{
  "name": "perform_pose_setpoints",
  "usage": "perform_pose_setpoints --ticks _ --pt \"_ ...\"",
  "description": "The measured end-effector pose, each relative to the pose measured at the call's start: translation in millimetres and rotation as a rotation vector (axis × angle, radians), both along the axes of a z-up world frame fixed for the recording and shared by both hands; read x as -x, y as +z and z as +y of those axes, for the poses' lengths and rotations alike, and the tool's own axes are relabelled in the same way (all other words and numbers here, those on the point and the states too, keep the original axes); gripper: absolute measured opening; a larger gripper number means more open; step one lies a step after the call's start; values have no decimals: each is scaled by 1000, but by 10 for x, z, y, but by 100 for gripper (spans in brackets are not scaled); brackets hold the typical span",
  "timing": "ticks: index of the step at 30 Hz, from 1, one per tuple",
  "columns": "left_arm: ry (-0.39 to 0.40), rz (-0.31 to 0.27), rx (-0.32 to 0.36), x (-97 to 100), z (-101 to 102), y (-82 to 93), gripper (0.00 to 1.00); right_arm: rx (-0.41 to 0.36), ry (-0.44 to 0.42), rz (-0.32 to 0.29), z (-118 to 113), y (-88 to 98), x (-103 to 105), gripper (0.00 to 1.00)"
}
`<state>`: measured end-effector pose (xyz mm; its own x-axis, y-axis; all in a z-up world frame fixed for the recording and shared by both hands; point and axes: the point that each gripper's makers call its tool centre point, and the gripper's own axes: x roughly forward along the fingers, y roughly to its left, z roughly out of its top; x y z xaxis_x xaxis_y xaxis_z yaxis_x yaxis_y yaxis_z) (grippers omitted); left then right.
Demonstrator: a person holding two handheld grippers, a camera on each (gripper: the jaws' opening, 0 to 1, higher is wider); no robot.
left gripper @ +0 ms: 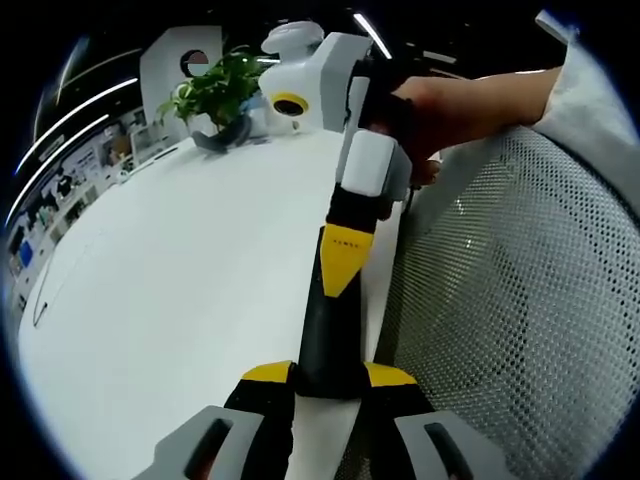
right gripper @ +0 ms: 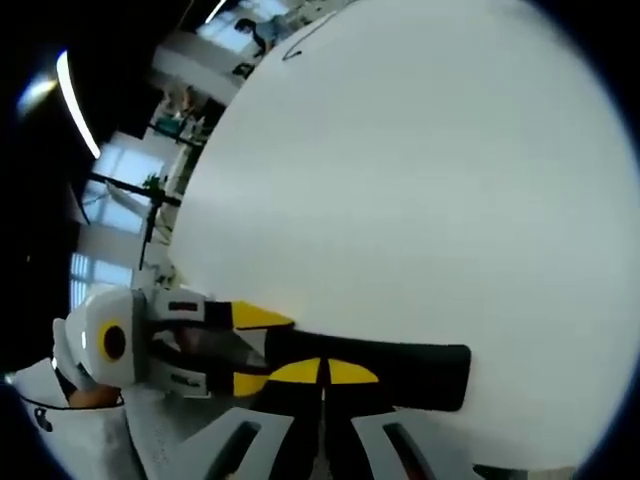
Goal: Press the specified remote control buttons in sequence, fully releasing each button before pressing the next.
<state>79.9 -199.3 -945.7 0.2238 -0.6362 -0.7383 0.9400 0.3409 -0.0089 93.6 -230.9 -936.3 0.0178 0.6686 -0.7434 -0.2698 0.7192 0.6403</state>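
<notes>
Left gripper view: left tool point(left gripper: 330, 375) rises from the bottom, its yellow-tipped jaws clamped on either side of the near end of the remote point(left gripper: 325, 345).
Remote: a long black bar, held out over the white table point(left gripper: 180, 300) along its edge, just beside a mesh chair back point(left gripper: 520, 300).
Right tool: point(left gripper: 345, 265) comes down from the top of this view, held by a hand point(left gripper: 450, 100); its jaws are together, and the yellow tip rests on the remote's upper face about halfway along.
Far table end: a potted plant point(left gripper: 215, 90) stands there, well apart from the remote.
Right gripper view: right tool point(right gripper: 325, 372) shows its two yellow tips meeting, closed with nothing between them, lying on the remote point(right gripper: 420, 375).
Left tool here: point(right gripper: 250, 350) enters from the left with a yellow tip on each side of the remote's end, gripping it.
Remote's free end: points right across the bare table point(right gripper: 420, 180).
Buttons: cannot tell which one lies under the tip.
</notes>
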Motion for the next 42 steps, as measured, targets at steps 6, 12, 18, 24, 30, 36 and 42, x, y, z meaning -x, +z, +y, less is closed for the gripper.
perform_pose_setpoints --ticks 6,12,18,24,30,36,42 --pt "2 0 1 0 0 1 25 18 57 -27 20 18 14 0" --pt "5 -1 1 2 1 2 25 12 84 -36 62 19 33 0" --pt "6 -2 0 2 -2 4 25 -11 94 -48 99 50 29 0" --pt "6 -2 -1 5 -5 2 25 -3 114 -67 123 33 43 0" --pt "8 1 -8 4 -7 1 25 10 121 -81 112 14 37 0" --pt "9 1 -7 4 -6 -2 25 8 92 -65 108 7 29 0" --pt "21 5 -12 2 -9 -2 25 33 71 -56 114 4 21 0"
